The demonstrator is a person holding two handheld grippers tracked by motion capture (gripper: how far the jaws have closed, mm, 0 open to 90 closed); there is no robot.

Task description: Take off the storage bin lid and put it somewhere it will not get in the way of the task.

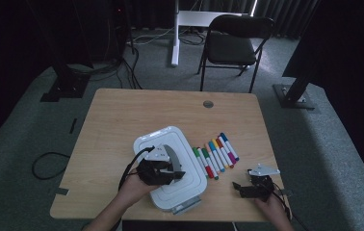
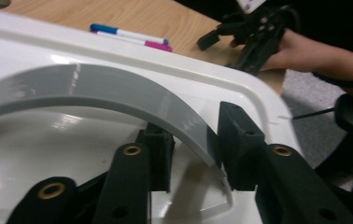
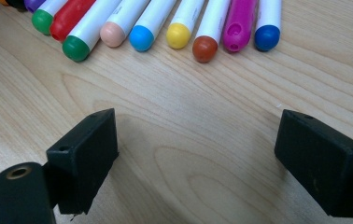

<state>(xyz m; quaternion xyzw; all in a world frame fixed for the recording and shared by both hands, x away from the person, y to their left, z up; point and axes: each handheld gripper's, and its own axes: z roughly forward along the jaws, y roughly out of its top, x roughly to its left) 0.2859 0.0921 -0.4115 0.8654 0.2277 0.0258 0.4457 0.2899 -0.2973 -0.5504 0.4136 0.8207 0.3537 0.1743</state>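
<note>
A white plastic case [image 1: 168, 139] lies flat near the table's front edge, and its grey curved handle [image 1: 171, 155] stands up from the lid. My left gripper [image 1: 167, 172] is shut on that grey handle [image 2: 118, 88]; in the left gripper view [image 2: 195, 140] a pad presses on each side of it. A row of several coloured markers [image 1: 216, 155] lies on the wood right of the case. My right gripper [image 1: 241, 187] stands open just in front of the markers' caps [image 3: 165, 28], its fingers [image 3: 86, 154] wide apart over bare wood.
The wooden table [image 1: 122, 115] has a round cable hole [image 1: 208, 103] near its far edge. A black chair [image 1: 233, 43] stands behind the table on grey carpet. The other hand with the right gripper [image 2: 254, 32] shows beyond the case's rim.
</note>
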